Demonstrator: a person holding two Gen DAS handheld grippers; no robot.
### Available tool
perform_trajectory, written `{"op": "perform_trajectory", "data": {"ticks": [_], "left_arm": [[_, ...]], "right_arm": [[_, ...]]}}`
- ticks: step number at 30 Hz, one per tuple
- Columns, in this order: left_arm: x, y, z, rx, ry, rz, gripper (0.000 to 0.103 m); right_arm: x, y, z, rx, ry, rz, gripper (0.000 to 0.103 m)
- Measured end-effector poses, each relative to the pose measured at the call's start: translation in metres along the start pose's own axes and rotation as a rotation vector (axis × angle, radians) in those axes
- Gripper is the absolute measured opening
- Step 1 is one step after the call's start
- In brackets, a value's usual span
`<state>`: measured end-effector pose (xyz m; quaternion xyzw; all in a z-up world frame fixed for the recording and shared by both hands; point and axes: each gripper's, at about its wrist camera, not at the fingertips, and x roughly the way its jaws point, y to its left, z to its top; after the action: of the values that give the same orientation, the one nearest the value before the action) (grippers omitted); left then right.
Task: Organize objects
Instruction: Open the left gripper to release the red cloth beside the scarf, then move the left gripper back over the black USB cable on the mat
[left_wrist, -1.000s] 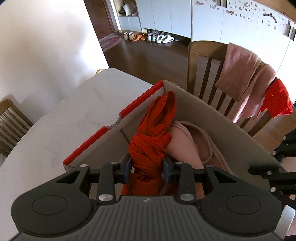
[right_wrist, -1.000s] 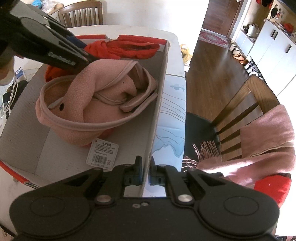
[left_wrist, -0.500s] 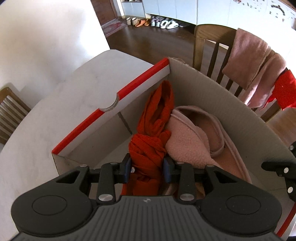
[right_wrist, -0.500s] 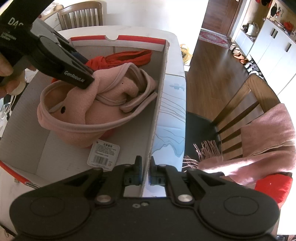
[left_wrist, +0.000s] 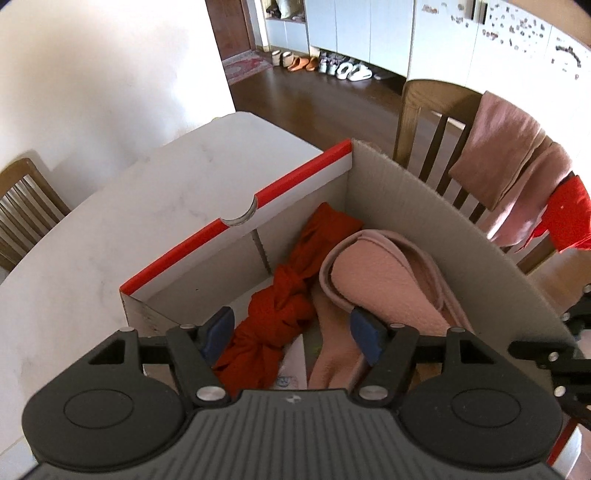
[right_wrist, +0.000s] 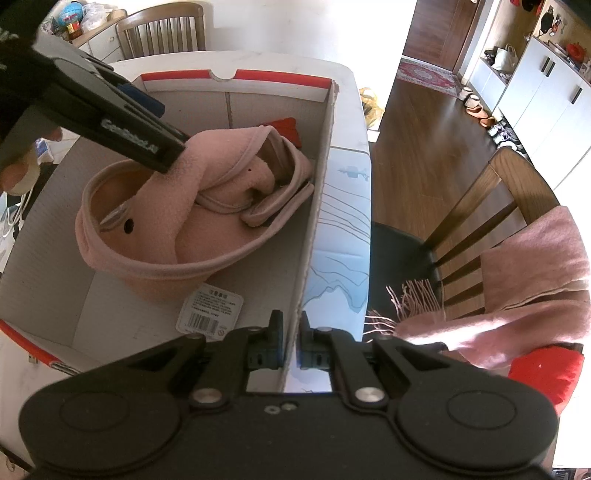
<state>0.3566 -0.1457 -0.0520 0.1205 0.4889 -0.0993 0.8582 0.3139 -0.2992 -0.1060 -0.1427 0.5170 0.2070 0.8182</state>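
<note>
An open cardboard box (left_wrist: 424, 206) with a red rim stands on the white table. Inside it a knotted red cloth (left_wrist: 288, 295) lies along the left wall, next to a pink fleece garment (left_wrist: 384, 273). My left gripper (left_wrist: 291, 328) hangs over the box's near end. Its jaws are opening, and the red cloth lies loose below and between them, with no pad pressing on it. In the right wrist view the left gripper (right_wrist: 168, 136) reaches in over the pink garment (right_wrist: 207, 206). My right gripper (right_wrist: 291, 343) is shut on the box's side wall (right_wrist: 321, 184).
A paper label (right_wrist: 210, 310) lies on the box floor. A wooden chair (right_wrist: 491, 206) beside the table carries a pink scarf (right_wrist: 535, 266) and a red cloth (right_wrist: 546, 373). Another chair (left_wrist: 26, 206) stands at the table's (left_wrist: 147, 206) far side.
The left jaws went from shut on the red cloth to spread apart. The cloth has dropped and now lies in the box. The right gripper has not moved.
</note>
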Motion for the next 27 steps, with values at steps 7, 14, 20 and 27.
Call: {"op": "perform_trajectory", "data": {"ticks": [7, 14, 20, 27], "left_arm": [[-0.02, 0.002, -0.001, -0.028, -0.042, -0.04, 0.07], [-0.052, 0.007, -0.005, -0.074, -0.108, -0.079, 0.07], [-0.079, 0.016, -0.019, -0.106, -0.162, -0.103, 0.072], [-0.11, 0.036, -0.045, -0.175, -0.213, -0.095, 0.081]], "right_arm": [[0.0, -0.001, 0.0, -0.004, 0.0, -0.002, 0.005], [-0.001, -0.001, 0.0, -0.009, 0.002, -0.005, 0.005], [-0.001, -0.001, 0.0, -0.014, 0.003, -0.008, 0.005], [0.0, -0.002, 0.0, -0.015, 0.003, -0.007, 0.005]]}}
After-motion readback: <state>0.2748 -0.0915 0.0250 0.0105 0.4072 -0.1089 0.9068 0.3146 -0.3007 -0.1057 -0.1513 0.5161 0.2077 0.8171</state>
